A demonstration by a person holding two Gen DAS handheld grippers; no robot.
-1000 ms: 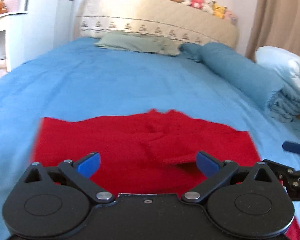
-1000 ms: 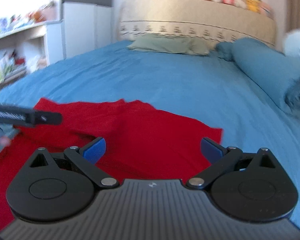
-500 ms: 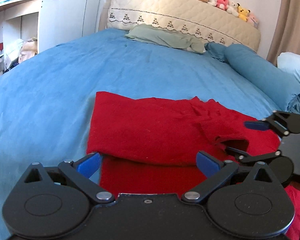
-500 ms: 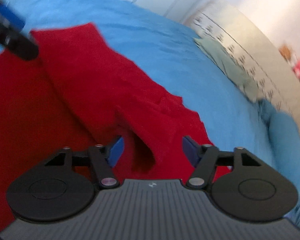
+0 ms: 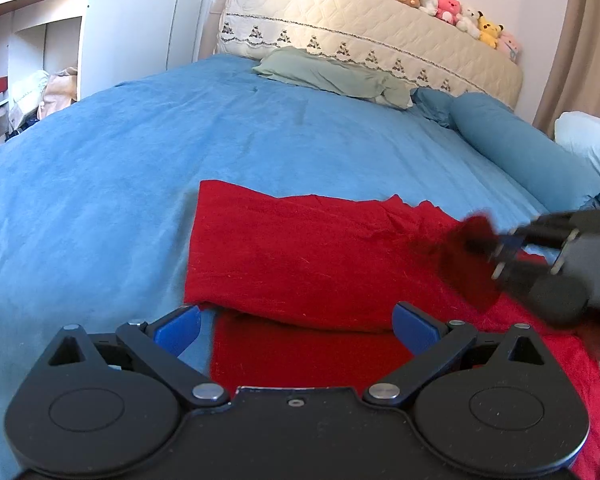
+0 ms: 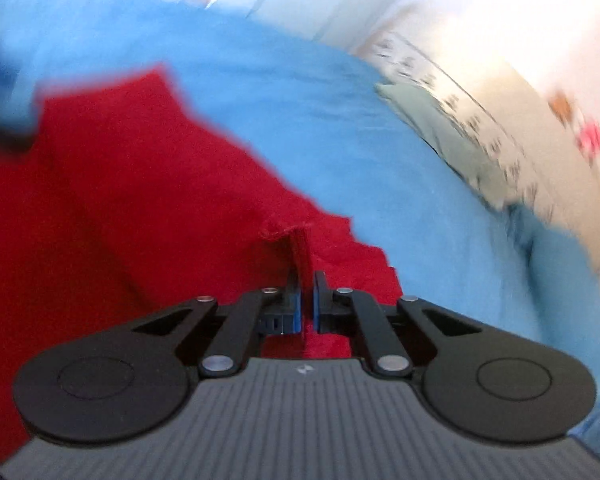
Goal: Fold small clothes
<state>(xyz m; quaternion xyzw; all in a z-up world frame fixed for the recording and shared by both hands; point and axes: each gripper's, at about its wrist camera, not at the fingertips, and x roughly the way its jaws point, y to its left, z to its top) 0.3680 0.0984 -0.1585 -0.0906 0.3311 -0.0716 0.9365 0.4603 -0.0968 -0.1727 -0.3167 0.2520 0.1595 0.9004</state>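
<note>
A red garment (image 5: 300, 256) lies on the blue bed sheet (image 5: 100, 184), its left part folded over so a straight edge runs across the near side. My left gripper (image 5: 296, 324) is open and empty, hovering just above the garment's near edge. My right gripper (image 6: 307, 296) is shut on a raised fold of the red garment (image 6: 140, 208). In the left wrist view the right gripper (image 5: 500, 248) shows blurred at the right, lifting a red flap (image 5: 468, 256).
A green pillow (image 5: 332, 74) and a cream headboard (image 5: 372, 40) with plush toys are at the far end. A rolled blue quilt (image 5: 524, 156) lies along the right side. White shelves (image 5: 32, 40) stand to the left of the bed.
My right gripper has closed on a fold of the red garment and lifted it. The left gripper stayed open and barely moved in the last half second.
</note>
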